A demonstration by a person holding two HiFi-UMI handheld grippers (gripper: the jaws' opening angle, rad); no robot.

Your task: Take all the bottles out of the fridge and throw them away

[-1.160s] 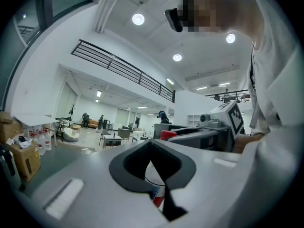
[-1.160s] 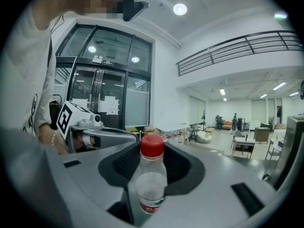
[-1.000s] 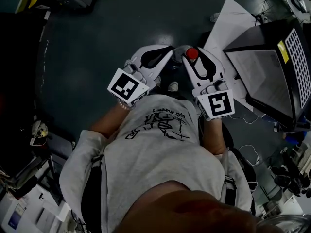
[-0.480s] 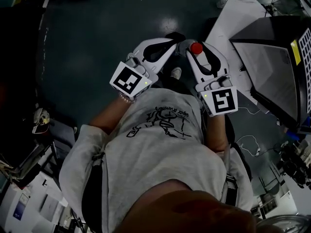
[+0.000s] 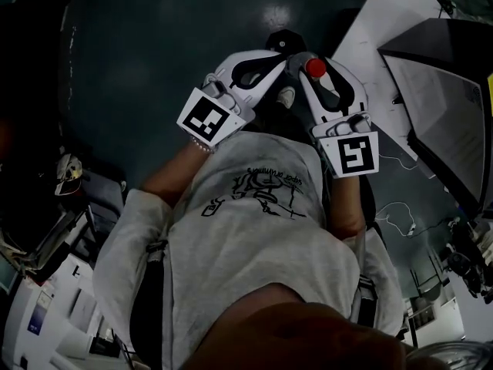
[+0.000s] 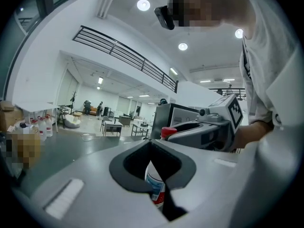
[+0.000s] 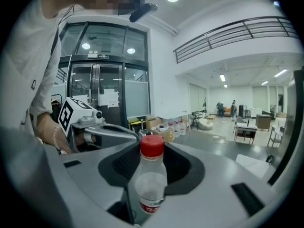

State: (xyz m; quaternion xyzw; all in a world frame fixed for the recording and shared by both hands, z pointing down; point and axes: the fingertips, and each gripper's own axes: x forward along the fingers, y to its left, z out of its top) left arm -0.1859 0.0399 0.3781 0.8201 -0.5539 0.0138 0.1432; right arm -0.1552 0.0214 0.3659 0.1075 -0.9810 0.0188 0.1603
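Observation:
A clear plastic bottle (image 7: pixel 151 184) with a red cap (image 5: pixel 314 68) stands upright between the jaws of my right gripper (image 7: pixel 153 152), which is shut on it. In the head view both grippers are held side by side in front of the person's chest, above the dark floor. My left gripper (image 5: pixel 281 58) has its jaws shut with nothing between them. Its tips lie right beside the bottle. Through the hole in the left jaws the bottle's labelled body (image 6: pixel 155 186) shows behind them. Next to it sits the right gripper's marker cube (image 6: pixel 235 113).
A black cabinet (image 5: pixel 454 106) with a white panel (image 5: pixel 377 29) in front of it stands at the right of the head view. Cables and gear lie at the lower right (image 5: pixel 462 260), and clutter sits at the lower left (image 5: pixel 46 230). The person's shoes (image 5: pixel 286 97) are below the grippers.
Both grippers have sunk together and stayed side by side. The bottle is still in the right gripper. The black cabinet has slid toward the right edge of the head view.

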